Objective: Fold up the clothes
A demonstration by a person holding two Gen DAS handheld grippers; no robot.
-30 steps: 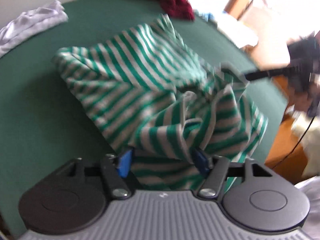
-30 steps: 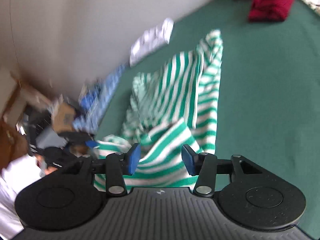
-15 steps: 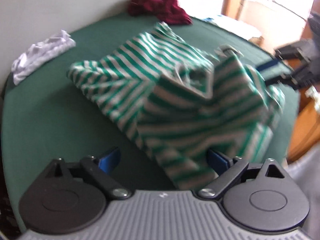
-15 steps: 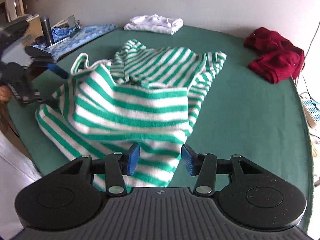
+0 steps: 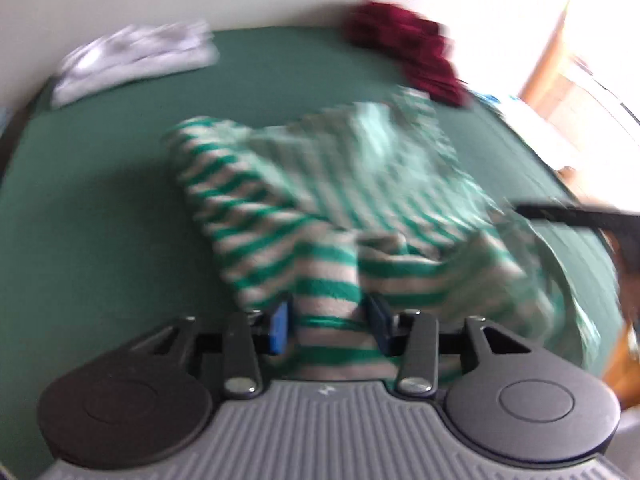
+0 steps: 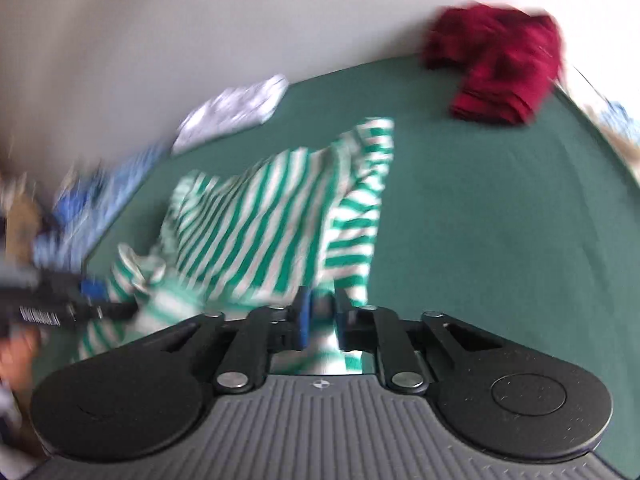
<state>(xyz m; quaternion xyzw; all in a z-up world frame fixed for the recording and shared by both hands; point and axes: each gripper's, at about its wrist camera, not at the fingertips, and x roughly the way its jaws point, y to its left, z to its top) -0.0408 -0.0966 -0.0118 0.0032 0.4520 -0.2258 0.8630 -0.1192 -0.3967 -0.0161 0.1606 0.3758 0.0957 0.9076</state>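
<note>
Left wrist view: blurred frame. The left gripper (image 5: 327, 326) sits low over the green table (image 5: 100, 208), its two blue pads about half apart and closing. A bunched fold of the green-and-white striped shirt (image 5: 320, 216) lies between them, filling most of the gap; the blur hides whether the pads already press the cloth. The shirt spreads away from the gripper in a loose, rumpled heap across the middle of the table, part of it lifted off the surface on the right side. There the dark finger of the right gripper (image 5: 568, 214) reaches in from the edge and meets the cloth.

Far side of the table: a folded white garment (image 5: 132, 60) at the left near the wall, a crumpled dark red garment (image 5: 412, 56) at the right. Both lie well apart from the shirt.

Right wrist view: also blurred. The right gripper (image 6: 320, 316) has its pads narrow and closing, with a thin edge of the striped shirt (image 6: 280, 220) running between them; the cloth looks pinched there. The shirt stretches up and away toward the far side, one sleeve-like strip pointing at the red garment (image 6: 500, 68). At the left edge the left gripper (image 6: 96, 306) shows side-on, its tip in the shirt's near corner, a hand (image 6: 14, 356) behind it. White garment (image 6: 236, 112) by the wall; blue patterned cloth (image 6: 100, 196) off the table's left edge.
</note>
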